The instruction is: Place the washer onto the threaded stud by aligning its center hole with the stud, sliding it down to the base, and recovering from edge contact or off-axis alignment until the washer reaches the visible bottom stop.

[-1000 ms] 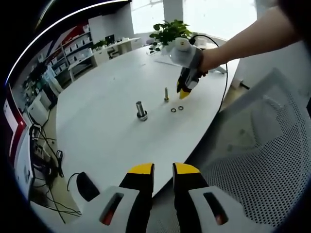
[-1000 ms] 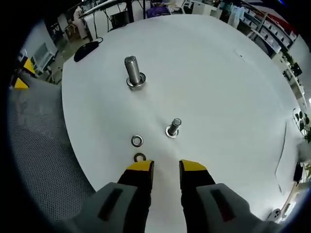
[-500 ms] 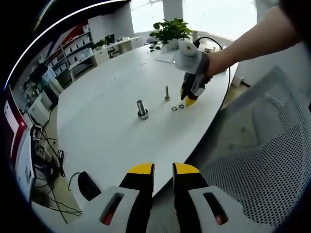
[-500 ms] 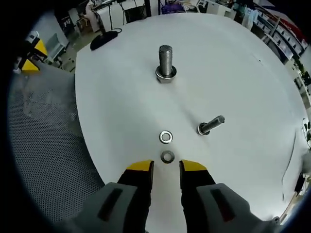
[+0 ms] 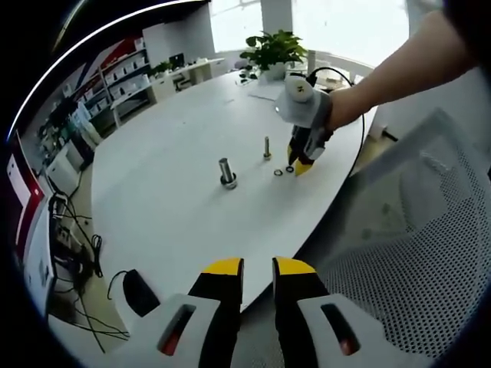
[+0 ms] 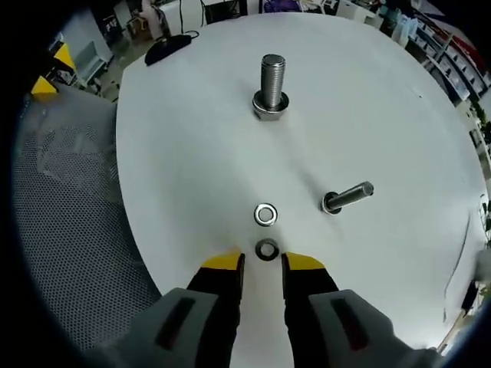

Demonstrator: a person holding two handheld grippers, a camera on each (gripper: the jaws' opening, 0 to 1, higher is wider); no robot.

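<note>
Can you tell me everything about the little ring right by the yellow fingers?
The nearer washer is a small, dark grey ring that looks like metal, with a round hole through its middle. It lies flat on the white table, just ahead of the right gripper, between its yellow fingertips. Whether they touch it cannot be told. A brighter washer lies just beyond it.

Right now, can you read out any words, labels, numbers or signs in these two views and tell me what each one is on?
No text can be read in either view.
The shelving and red panel at the room's edge are too small and blurred to show any lettering.
The two washers, the larger stud, the smaller stud and the white table carry no visible markings.
</note>
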